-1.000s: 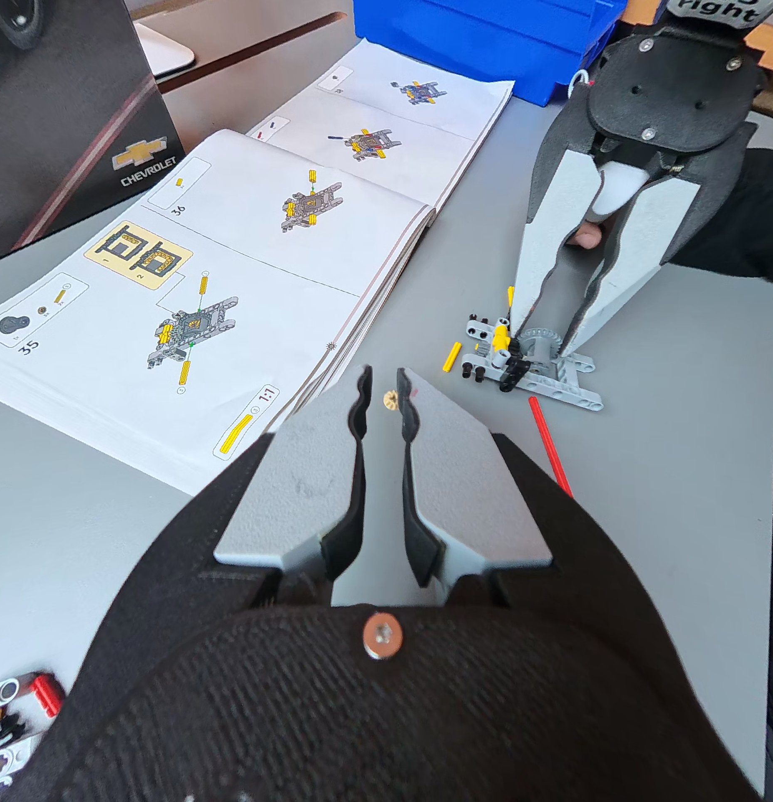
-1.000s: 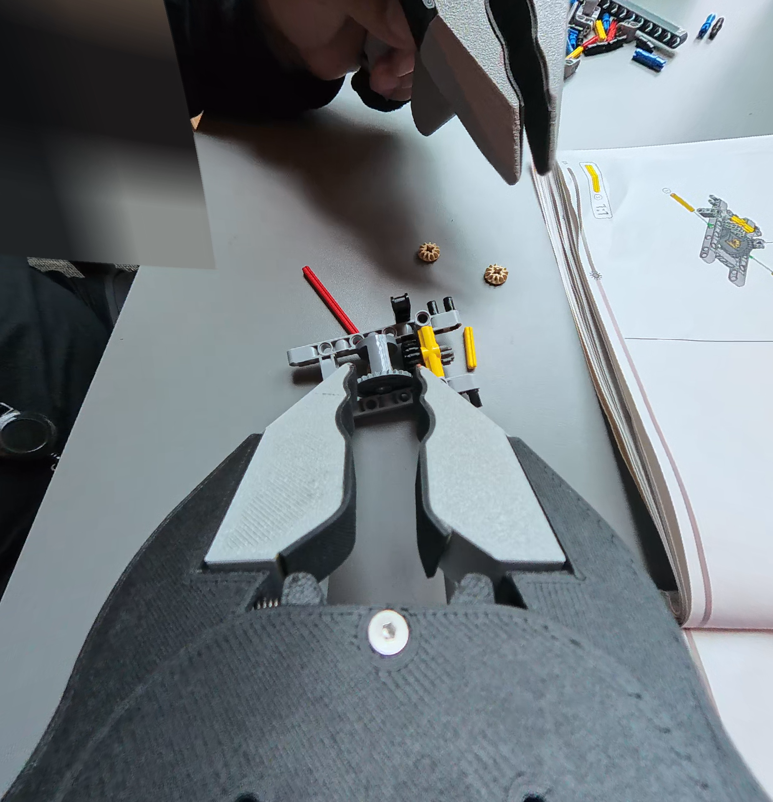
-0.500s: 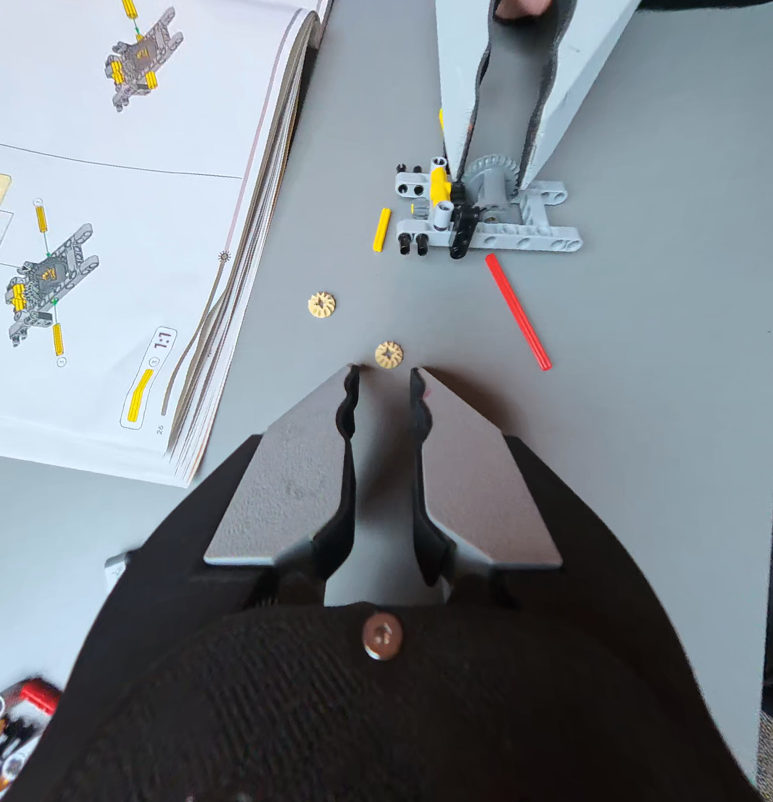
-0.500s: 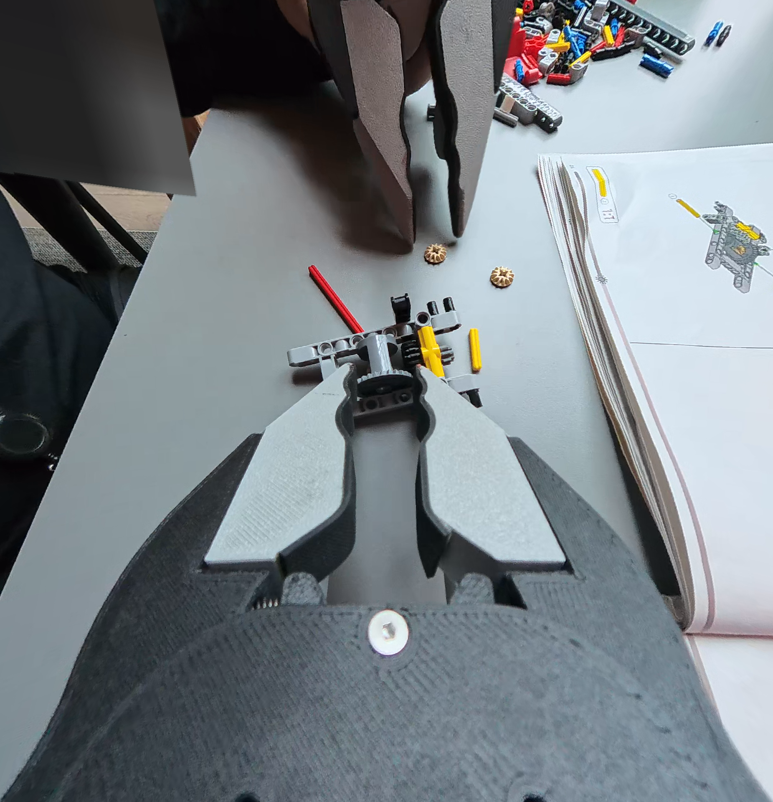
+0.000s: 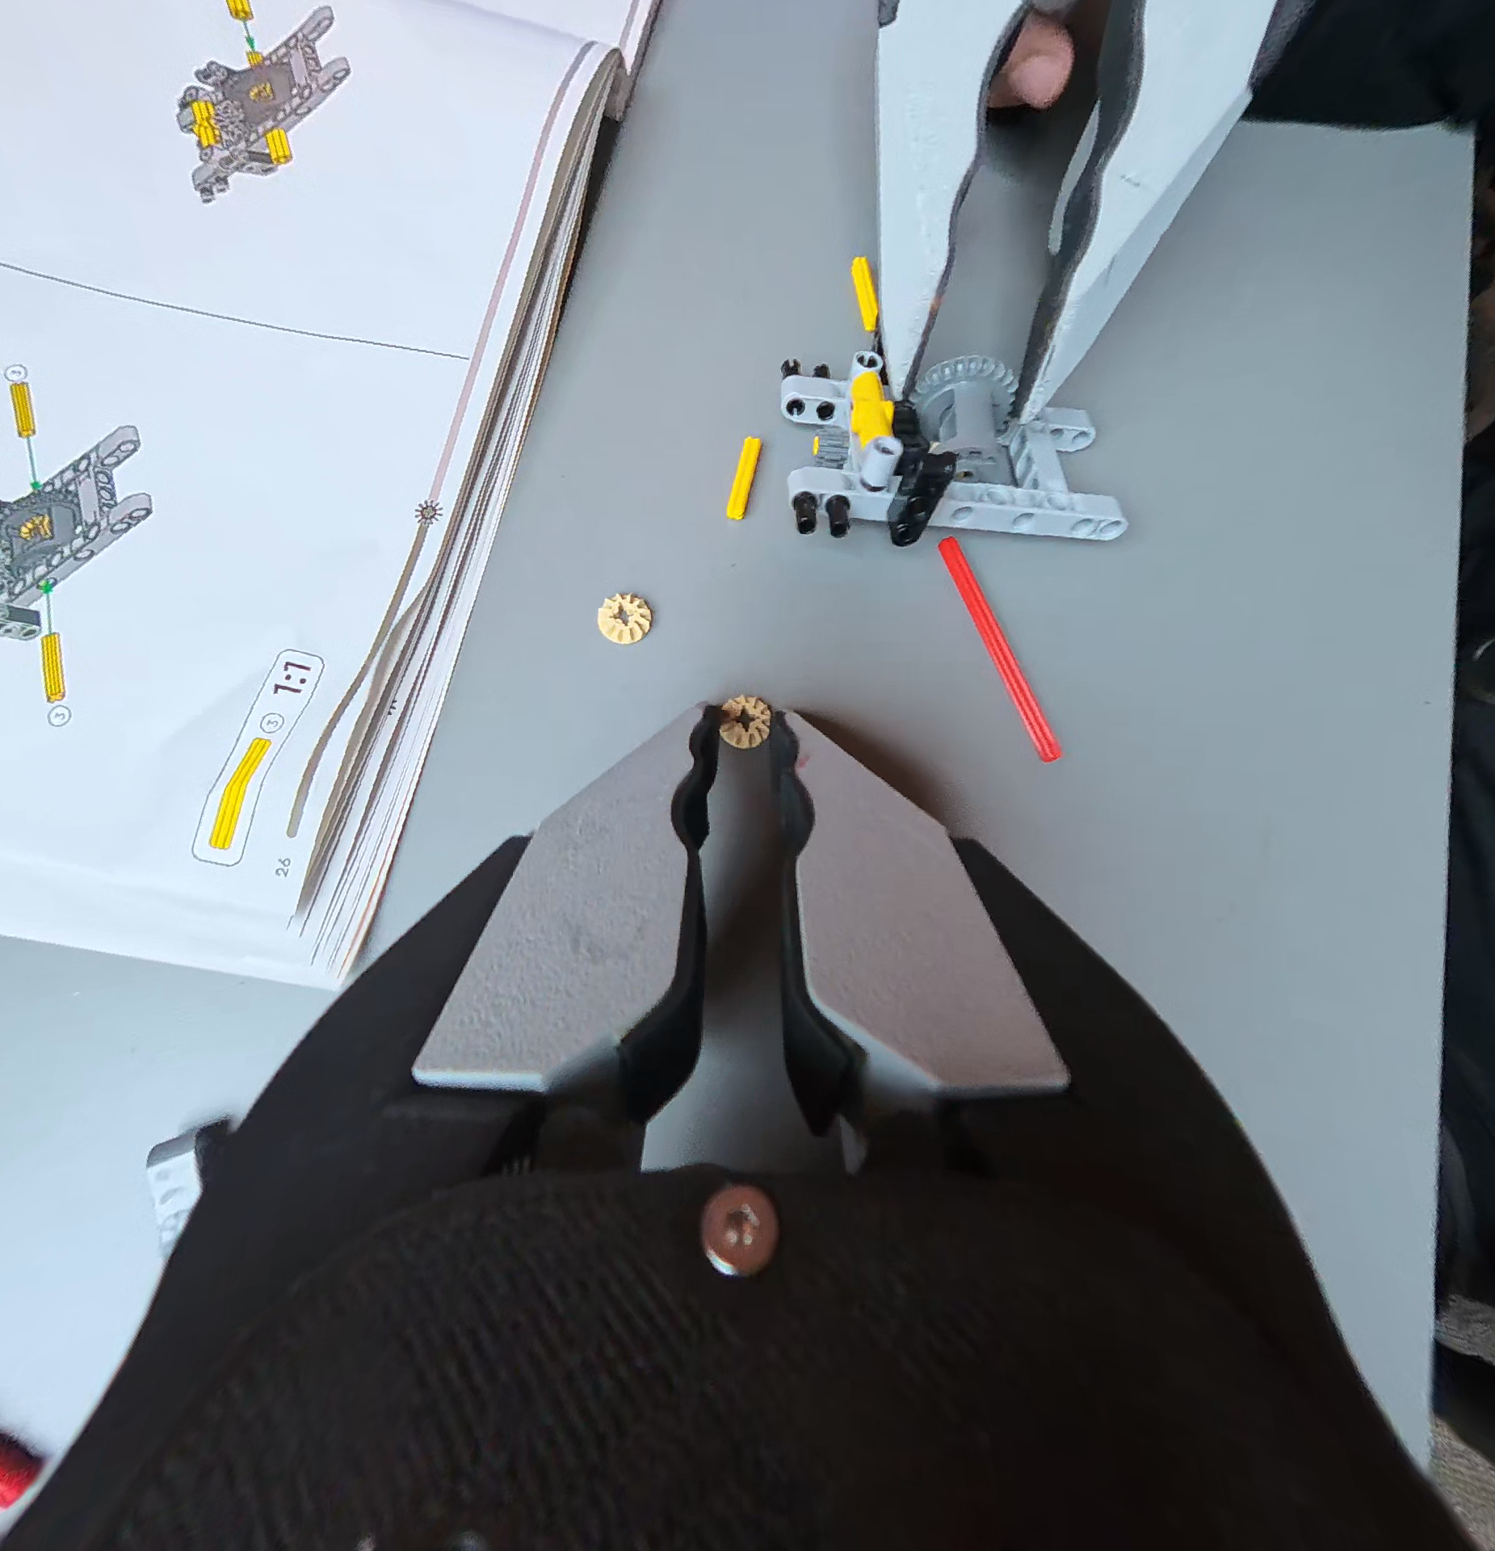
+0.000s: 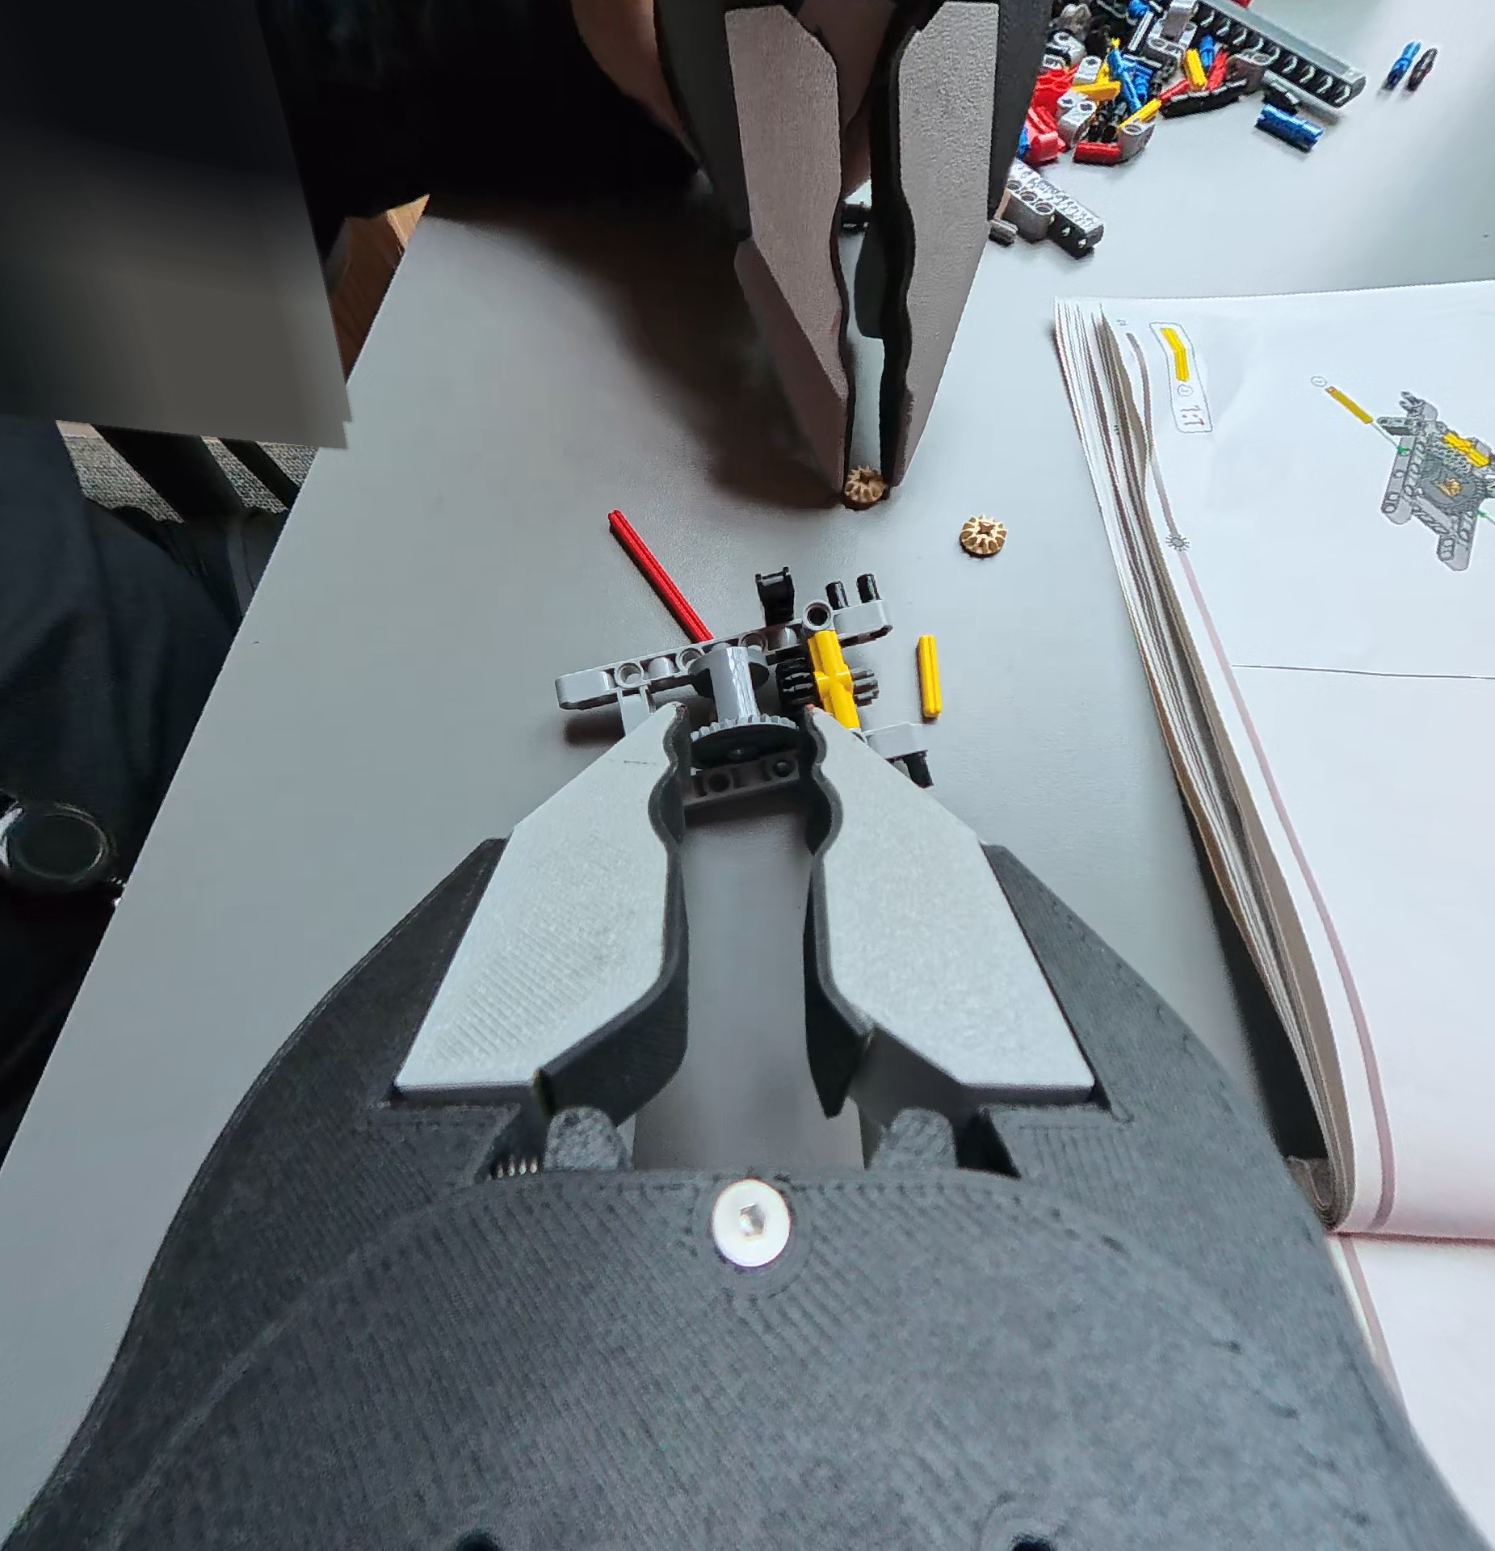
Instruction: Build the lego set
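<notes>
A grey Lego assembly (image 5: 962,478) with a gear drum, a yellow piece and black pins lies on the grey table (image 5: 1230,923). My right gripper (image 6: 745,738) is shut on the assembly (image 6: 727,671) at its dark gear and holds it down; it also shows in the left wrist view (image 5: 966,403). My left gripper (image 5: 744,723) stands tip-down on the table, its tips closed on a small tan gear (image 5: 744,720). The same gear (image 6: 864,485) sits between the left gripper's tips (image 6: 868,478) in the right wrist view.
A second tan gear (image 5: 625,619) (image 6: 982,535), a red axle (image 5: 997,646) (image 6: 660,577) and a yellow axle (image 5: 743,478) (image 6: 928,676) lie loose nearby. The open instruction booklet (image 5: 223,420) (image 6: 1356,755) lies alongside. A pile of loose parts (image 6: 1163,75) sits at the back. The table edge (image 5: 1461,587) is close. My hands' fingertips stand some 9 cm from each other. My right tips are roughly 4 cm from the yellow axle (image 6: 928,676). It turns up in the left wrist view (image 5: 750,475) as well.
My left gripper has swung down to the table, moved onto the nearer tan gear and narrowed its jaws around it. The right gripper and the assembly have not moved.
</notes>
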`<state>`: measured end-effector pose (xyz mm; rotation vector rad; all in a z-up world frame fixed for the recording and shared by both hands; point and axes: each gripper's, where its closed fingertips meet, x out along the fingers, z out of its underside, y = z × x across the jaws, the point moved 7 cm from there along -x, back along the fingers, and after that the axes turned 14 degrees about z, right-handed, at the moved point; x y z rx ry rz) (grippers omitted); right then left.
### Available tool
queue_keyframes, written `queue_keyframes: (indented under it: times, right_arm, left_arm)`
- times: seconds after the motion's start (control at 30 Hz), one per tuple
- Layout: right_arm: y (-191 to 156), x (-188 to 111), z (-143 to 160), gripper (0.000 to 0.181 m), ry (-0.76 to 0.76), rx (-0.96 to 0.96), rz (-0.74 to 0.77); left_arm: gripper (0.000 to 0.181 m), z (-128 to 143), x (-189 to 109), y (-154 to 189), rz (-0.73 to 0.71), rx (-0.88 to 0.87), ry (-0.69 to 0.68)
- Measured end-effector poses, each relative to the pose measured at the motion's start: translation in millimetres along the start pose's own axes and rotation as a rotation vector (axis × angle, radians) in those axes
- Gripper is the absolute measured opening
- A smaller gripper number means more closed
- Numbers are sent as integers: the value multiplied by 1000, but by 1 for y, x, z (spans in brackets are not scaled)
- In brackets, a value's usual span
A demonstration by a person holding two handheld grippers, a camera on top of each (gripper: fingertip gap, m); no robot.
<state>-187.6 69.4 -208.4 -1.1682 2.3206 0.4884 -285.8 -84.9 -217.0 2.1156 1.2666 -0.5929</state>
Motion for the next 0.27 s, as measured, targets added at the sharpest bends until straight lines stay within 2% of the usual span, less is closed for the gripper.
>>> queue_keyframes:
  times: [0.1,0.27]
  right_arm:
    - [0,0,0,22,0,-1,-1]
    - [-1,0,0,22,1,-7,2]
  left_arm:
    - [9,-7,-10,-1,98,-82,146]
    - [9,-21,-48,-4,396,-266,593]
